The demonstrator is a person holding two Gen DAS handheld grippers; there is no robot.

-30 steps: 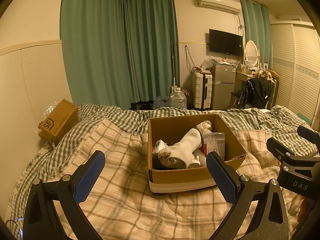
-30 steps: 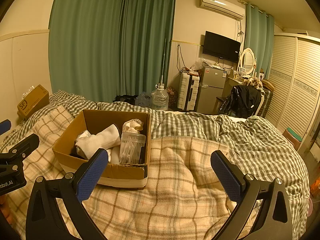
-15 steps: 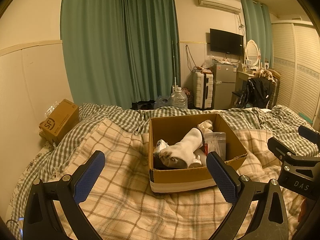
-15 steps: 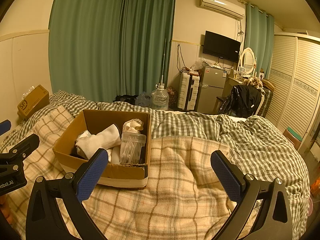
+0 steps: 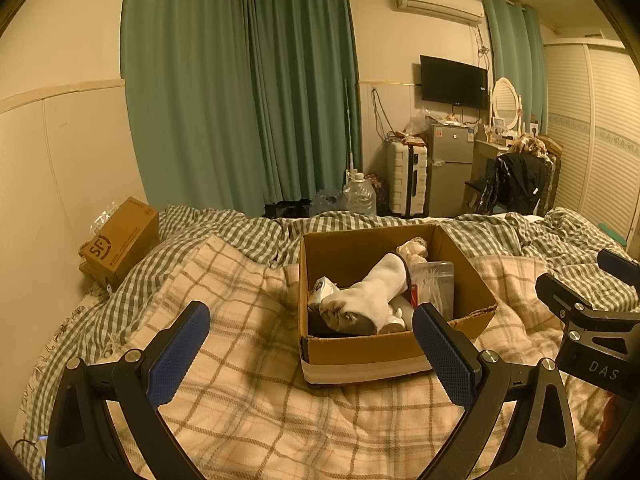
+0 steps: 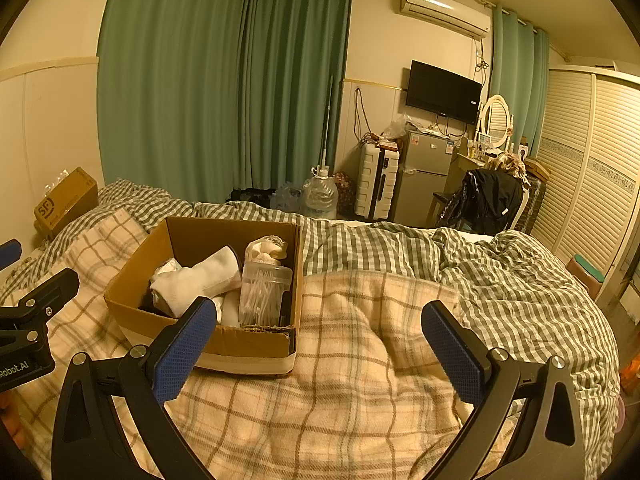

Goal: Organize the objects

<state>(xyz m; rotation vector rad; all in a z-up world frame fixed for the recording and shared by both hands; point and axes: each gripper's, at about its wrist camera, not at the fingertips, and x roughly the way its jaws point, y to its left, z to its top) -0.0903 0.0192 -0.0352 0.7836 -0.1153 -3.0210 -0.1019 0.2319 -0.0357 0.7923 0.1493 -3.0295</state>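
Left tool (image 5: 310, 338): jaws wide apart, blue pads, nothing between them; hovers above plaid blanket (image 5: 248, 400), pointed at cardboard box (image 5: 360, 354). Right tool (image 6: 318, 338): jaws likewise spread wide, empty; hovers over same blanket, box to its front-left. Each tool's black frame shows at edge of the other's view.

Box: open-top, brown, pale tape band along bottom front edge; sits on blanket, approx. mid-bed. Contents:
- white sock (image 5: 370, 298), rolled/folded, lying diagonally on top of other items, leaning toward back wall.
- clear plastic jar (image 6: 264, 296) w/ cotton swabs, upright, at box's right side, against right wall.
- crumpled pale bag or cloth (image 6: 266, 250), behind jar, near back-right corner; exact type can't tell.
- small white wrapped item (image 5: 324, 288), left of sock; can't tell what.
- dark item under sock, mostly hidden.

Bed: green-white checked duvet (image 6: 500, 280) under and beyond blanket, rumpled.

Surroundings: SF-marked carton (image 5: 120, 242) at bed's left edge by wall. Green curtains (image 5: 240, 92). Beyond bed: water jug (image 6: 319, 198), white suitcase (image 6: 378, 182), small fridge (image 6: 424, 178), wall TV (image 6: 443, 92), AC unit (image 6: 444, 10), oval mirror (image 6: 496, 120), chair w/ black jacket (image 6: 490, 200), louvred wardrobe (image 6: 592, 168).
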